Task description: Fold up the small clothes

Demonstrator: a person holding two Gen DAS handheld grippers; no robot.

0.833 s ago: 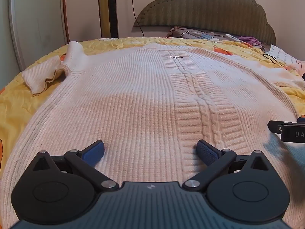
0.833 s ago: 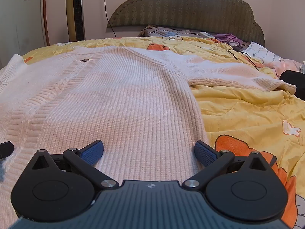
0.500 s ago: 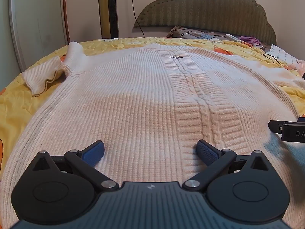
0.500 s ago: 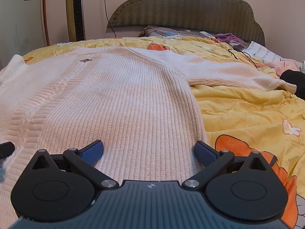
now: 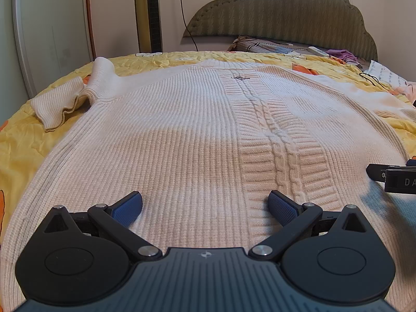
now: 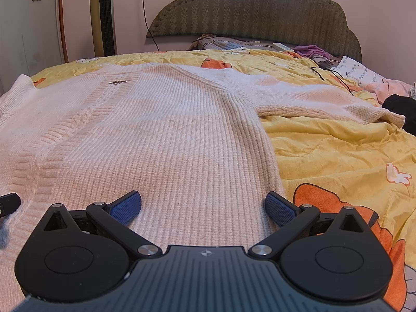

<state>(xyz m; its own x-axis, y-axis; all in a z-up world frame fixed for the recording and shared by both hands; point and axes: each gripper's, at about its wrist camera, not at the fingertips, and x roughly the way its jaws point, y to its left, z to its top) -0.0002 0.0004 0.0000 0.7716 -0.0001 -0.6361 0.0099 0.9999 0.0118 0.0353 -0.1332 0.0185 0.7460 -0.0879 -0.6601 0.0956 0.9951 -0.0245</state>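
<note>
A cream knitted sweater [image 5: 182, 135] [image 6: 166, 140] lies spread flat on a yellow bedspread [image 5: 18, 150], front up, with a cable braid down its middle. Its left sleeve [image 5: 70, 96] is bunched at the far left; its right sleeve [image 6: 312, 101] stretches out to the right. My left gripper [image 5: 205, 204] hovers open over the lower body of the sweater, left of the braid, nothing between its blue pads. My right gripper [image 6: 202, 202] is open above the sweater's right side, its right pad near the side seam. The right gripper's tip [image 5: 390, 176] shows at the left wrist view's right edge.
A padded headboard [image 6: 247, 7] stands at the far end, with pillows, a remote [image 6: 282, 46] and purple cloth [image 6: 312, 50] below it. A cable [image 6: 330, 75], paper and a dark garment [image 6: 400, 106] lie on the right. A tower fan [image 5: 148, 13] stands by the wall.
</note>
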